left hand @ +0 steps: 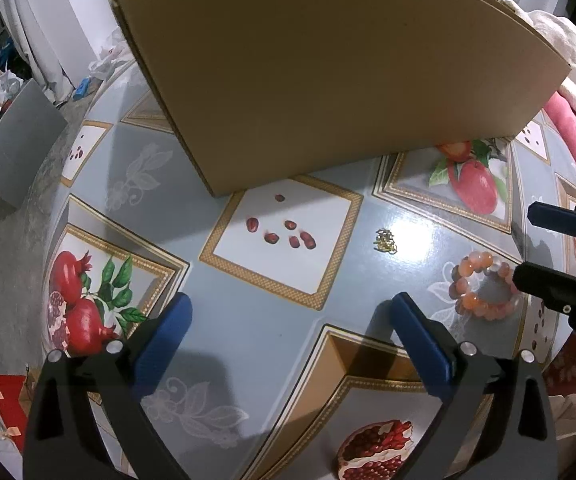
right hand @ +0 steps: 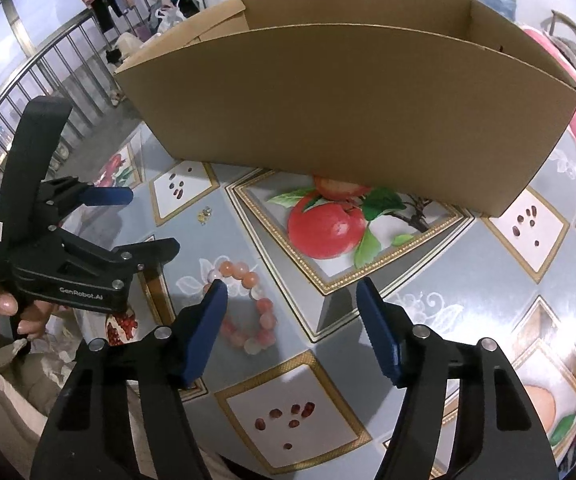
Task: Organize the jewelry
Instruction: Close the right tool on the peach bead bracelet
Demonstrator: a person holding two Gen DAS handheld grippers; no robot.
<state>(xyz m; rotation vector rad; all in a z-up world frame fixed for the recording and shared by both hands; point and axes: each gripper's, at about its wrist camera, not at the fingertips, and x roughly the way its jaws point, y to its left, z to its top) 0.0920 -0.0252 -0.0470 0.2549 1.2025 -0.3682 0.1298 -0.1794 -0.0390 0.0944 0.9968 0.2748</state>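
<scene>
Left claw: my left claw (left hand: 290,314) hangs spread wide over the patterned surface (left hand: 247,352), both blue pads clear of everything; it grasps nothing.
Gold piece: a small tangle of gold jewelry (left hand: 386,241) lies on the grey part of the surface, ahead and to the right of my left claw, near the bead bracelet but apart from it. It is too small to tell chain from earrings.
How it handles: I judge it very light, limp and thin, likely to slip between pads; a pinch straight down on the thickest clump looks safest.
Bracelet: the pink and orange bead bracelet (right hand: 247,308) lies flat on the surface, in front of the cardboard box (right hand: 348,108) and well short of its wall.
How it handles: I judge the beads hard, smooth and rounded, strung on something that flexes, so the loop will sag and may roll off the pads. Best hold is across 1 side of the ring, pads squeezing 2 or 3 beads.
Right claw: my right claw (right hand: 290,298) stands partly open with nothing gripped. Its left pad (right hand: 207,320) overlaps the bracelet's near side; whether it touches the beads I cannot tell. Most of the bracelet sits between the 2 pads.
Box: open-topped, its inside mostly hidden from both views.
</scene>
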